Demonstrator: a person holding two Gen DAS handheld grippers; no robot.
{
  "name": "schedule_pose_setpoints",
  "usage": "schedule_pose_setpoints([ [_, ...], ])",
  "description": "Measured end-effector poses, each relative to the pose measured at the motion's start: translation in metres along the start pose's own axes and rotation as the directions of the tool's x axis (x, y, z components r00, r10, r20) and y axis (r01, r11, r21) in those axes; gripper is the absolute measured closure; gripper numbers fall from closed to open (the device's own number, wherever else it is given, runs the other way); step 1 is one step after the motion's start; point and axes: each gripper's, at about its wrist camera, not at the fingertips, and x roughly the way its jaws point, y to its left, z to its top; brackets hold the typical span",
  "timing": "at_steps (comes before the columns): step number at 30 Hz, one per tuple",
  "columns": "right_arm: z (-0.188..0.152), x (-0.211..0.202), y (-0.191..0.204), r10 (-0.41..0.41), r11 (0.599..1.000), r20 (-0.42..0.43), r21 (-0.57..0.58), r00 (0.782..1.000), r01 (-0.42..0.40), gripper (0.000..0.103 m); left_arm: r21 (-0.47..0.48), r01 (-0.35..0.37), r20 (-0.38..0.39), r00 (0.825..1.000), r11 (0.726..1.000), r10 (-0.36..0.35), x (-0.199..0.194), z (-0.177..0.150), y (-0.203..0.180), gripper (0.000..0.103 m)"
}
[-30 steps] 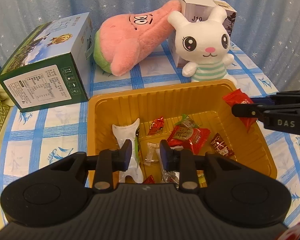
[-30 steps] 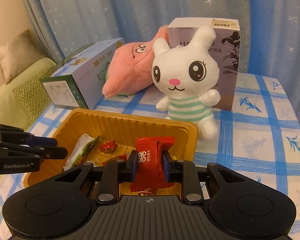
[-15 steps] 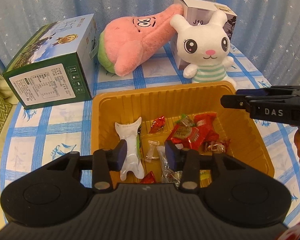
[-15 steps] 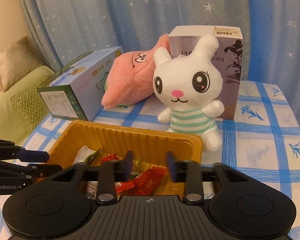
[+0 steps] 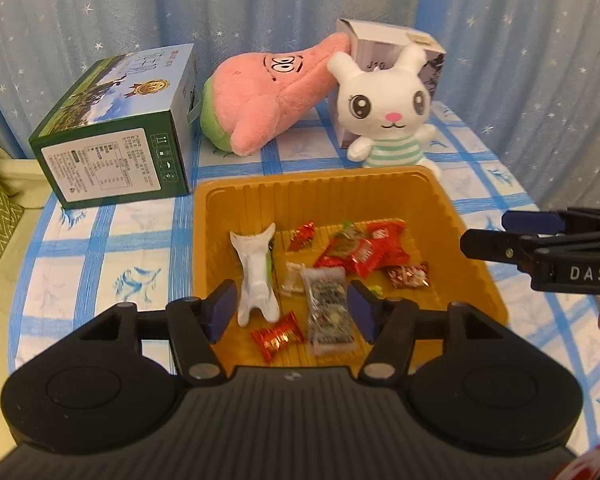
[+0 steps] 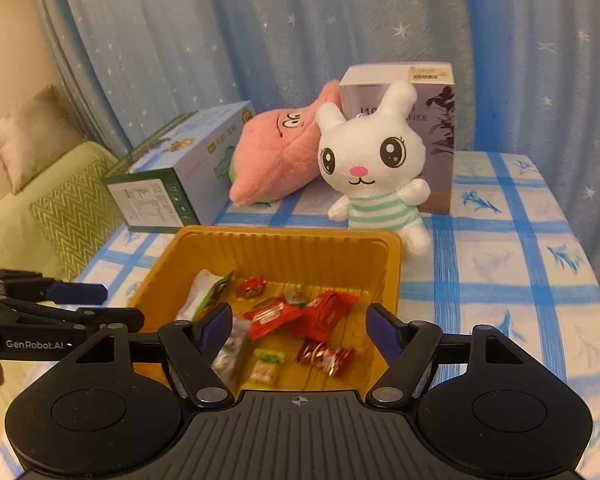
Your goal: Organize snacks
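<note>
Both grippers hang over the ribbed yellow plastic tray [image 5: 324, 196], empty. Left gripper [image 5: 292, 312]: jaws have just been opening, now wide apart, nothing between the pads; the clear-wrapped dark snack packet [image 5: 328, 308] and the white crinkled pouch [image 5: 256, 276] lie on the tray floor below and ahead of its fingertips, looks like a finished drop. Right gripper [image 6: 300, 322]: jaws likewise just opened, wide, holding nothing; the red foil packet [image 6: 326, 312] lies flat in the tray just beyond its fingers, among other small wrapped candies. Snacks sit loose and mid-tray, clear of the walls. Room: the far rim is close to the white plush rabbit [image 6: 370, 172]; the checked blue-and-white tablecloth [image 6: 520, 280] outside the right fingers is free, so retreat looks easiest up and back.
</note>
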Motion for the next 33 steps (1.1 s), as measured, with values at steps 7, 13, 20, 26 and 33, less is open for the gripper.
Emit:
schedule_pose_setpoints([
  [7,-0.037,-0.048,0.032,-0.049,0.998,0.005,0.037,0.999,0.048,0.023,-0.018,0.045,0.002,0.999,0.999,-0.045,-0.043,-0.032,0.002,0.043],
  [13,-0.075,-0.081,0.061,-0.107,0.991,0.004,0.077,0.994,0.107,0.023,0.009,0.08,0.003,0.997,0.997,-0.08,-0.08,-0.069,-0.001,0.043],
  [20,-0.109,-0.115,0.087,-0.129,0.983,-0.012,0.127,0.992,0.13,0.023,-0.005,0.113,-0.01,0.994,0.994,-0.113,-0.119,-0.108,-0.004,0.043],
  [26,-0.131,-0.142,0.104,-0.121,0.986,-0.03,0.115,0.992,0.124,0.023,-0.021,0.115,-0.015,0.993,0.993,-0.115,-0.147,-0.134,-0.012,0.043],
  [33,-0.157,-0.171,0.109,-0.115,0.99,-0.06,0.076,0.992,0.119,0.023,-0.054,0.098,-0.012,0.995,0.994,-0.099,-0.175,-0.163,-0.032,0.043],
])
